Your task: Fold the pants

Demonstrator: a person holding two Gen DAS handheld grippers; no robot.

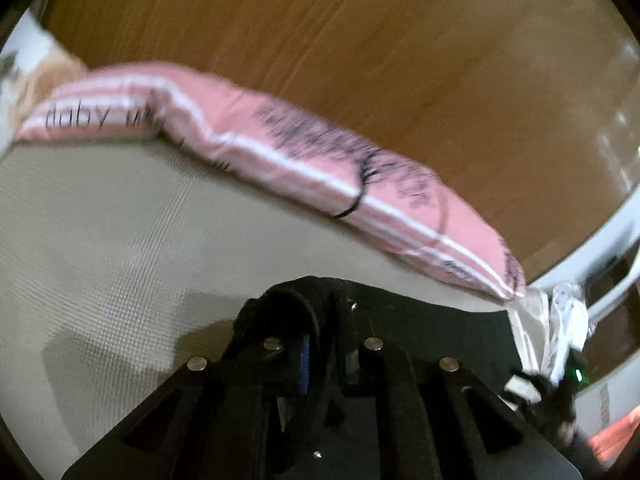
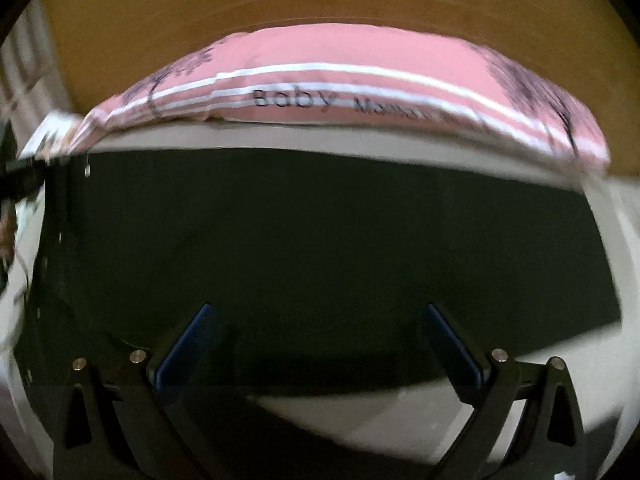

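Observation:
The pants (image 2: 312, 240) are black and lie spread flat on a beige textured mat (image 2: 400, 412) in the right wrist view. Above them my right gripper (image 2: 316, 320) stands open, its blue-padded fingers (image 2: 188, 344) wide apart with only flat cloth below. In the left wrist view my left gripper (image 1: 308, 340) is shut on a bunched black edge of the pants (image 1: 288, 300), lifted off the mat (image 1: 100, 240). More black cloth (image 1: 440, 328) trails to the right behind the fingers.
A pink pad with white stripes and black lettering (image 1: 280, 148) (image 2: 360, 80) borders the mat's far side. Beyond it is wooden floor (image 1: 360, 40). A white curved frame (image 1: 600, 264) and crumpled clear plastic (image 1: 568, 316) sit at the right in the left wrist view.

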